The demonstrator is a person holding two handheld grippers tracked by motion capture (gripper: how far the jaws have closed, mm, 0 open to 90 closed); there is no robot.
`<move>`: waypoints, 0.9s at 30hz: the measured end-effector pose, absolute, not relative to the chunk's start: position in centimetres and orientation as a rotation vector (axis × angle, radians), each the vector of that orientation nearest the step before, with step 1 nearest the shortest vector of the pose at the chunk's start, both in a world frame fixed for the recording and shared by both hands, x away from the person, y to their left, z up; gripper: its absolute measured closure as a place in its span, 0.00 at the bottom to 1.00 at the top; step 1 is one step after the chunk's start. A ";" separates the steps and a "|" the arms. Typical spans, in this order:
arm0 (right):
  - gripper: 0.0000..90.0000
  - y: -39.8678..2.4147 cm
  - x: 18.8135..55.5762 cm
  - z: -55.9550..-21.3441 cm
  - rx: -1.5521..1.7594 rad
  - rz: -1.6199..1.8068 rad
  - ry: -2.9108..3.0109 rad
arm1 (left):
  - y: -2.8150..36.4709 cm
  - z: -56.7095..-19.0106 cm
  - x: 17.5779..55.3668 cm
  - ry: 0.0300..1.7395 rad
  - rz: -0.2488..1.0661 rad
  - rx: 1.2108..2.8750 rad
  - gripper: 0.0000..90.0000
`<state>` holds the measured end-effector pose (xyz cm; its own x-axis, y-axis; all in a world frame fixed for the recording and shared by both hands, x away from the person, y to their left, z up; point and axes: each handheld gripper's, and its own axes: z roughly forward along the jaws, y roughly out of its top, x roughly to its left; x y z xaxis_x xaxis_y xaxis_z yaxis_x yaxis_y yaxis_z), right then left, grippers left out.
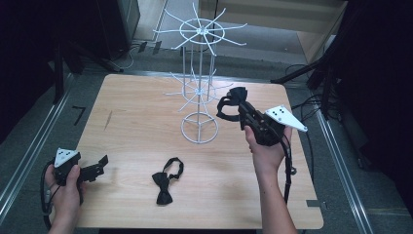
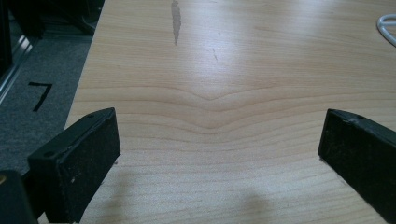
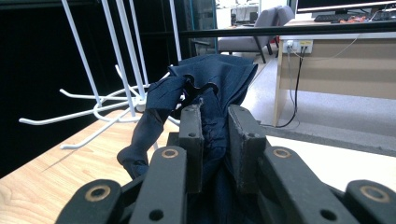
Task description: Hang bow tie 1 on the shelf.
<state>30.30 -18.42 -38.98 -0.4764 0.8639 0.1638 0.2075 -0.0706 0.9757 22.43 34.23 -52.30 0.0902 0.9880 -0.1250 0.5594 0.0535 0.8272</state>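
Note:
My right gripper (image 1: 242, 108) is shut on a dark bow tie (image 1: 233, 102), held up beside the lower arms of the white wire rack (image 1: 199, 83). In the right gripper view the navy bow tie (image 3: 205, 86) is pinched between the jaws of the right gripper (image 3: 215, 116), with its strap hanging to the left and the rack's arms (image 3: 100, 107) just beyond. A second black bow tie (image 1: 166, 181) lies flat on the table near the front. At the table's left front corner my left gripper (image 1: 101, 163) rests low and open; the left gripper (image 2: 219, 144) has bare wood between its jaws.
The wooden table (image 1: 136, 126) has dark floor and metal rails on both sides. The rack's round base (image 1: 199, 128) stands at the table's centre. Dark stands and cables sit at the right. A desk and chair lie beyond in the right gripper view.

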 end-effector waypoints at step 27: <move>0.86 -18.1 32.8 -40.2 1.219 1.590 1.681 | 34.2 -52.3 22.4 1.561 0.706 1.608 0.00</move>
